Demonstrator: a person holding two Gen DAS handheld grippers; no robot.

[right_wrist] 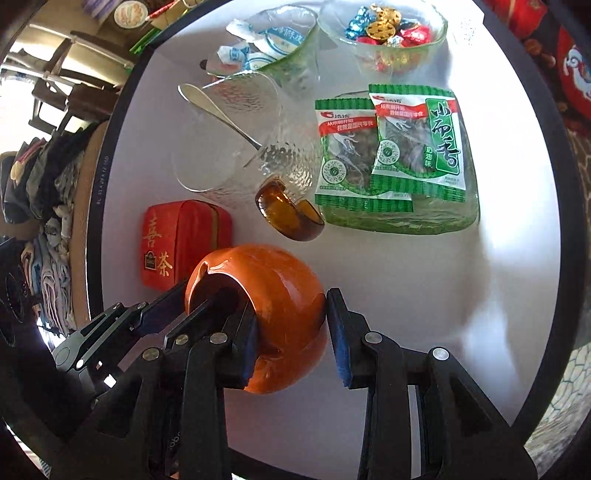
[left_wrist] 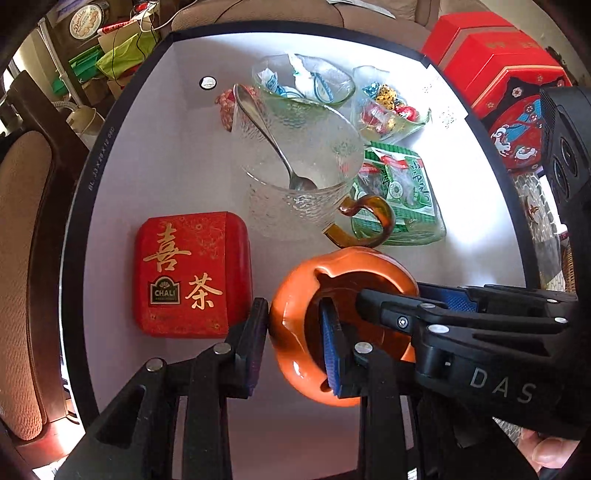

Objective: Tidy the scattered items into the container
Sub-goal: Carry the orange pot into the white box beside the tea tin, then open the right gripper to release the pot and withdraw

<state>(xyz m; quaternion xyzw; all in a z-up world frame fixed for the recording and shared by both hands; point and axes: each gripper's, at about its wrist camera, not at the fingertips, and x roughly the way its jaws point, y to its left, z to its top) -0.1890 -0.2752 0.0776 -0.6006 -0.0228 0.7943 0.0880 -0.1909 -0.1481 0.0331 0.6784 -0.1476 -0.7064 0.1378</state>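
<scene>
Orange ceramic ashtray (left_wrist: 295, 295), glossy and ring-shaped with a notched rim, is held above the white floor of the container (left_wrist: 166, 155), a shallow box with a dark rim, near its lower edge. Left gripper (left_wrist: 295, 339) grips one side of the ring: one pad lies on the outer wall, the blue pad inside the hollow, jaws narrowly parted on the wall. Right gripper (right_wrist: 291, 332) does likewise on the opposite side, one finger inside the hollow and the other against the outer wall; whether that outer pad presses fully cannot be told.

Red tea tin (left_wrist: 192, 273) with gold characters lies just beside the ashtray, toward the container's left edge. Textured glass cup (left_wrist: 295, 162) with an amber handle (left_wrist: 365, 221) stands near the middle, a metal spoon (left_wrist: 273, 140) leaning inside it. Green-tinted glass dish (right_wrist: 399, 214) beside the handle carries two green snack packets (right_wrist: 388, 144). Toward the far edge, one glass bowl (right_wrist: 384, 33) holds foil-wrapped sweets and another glass bowl (right_wrist: 273, 40) holds white-and-blue wrapped ones. Red gift boxes (left_wrist: 491, 55) stand outside the far right corner.
</scene>
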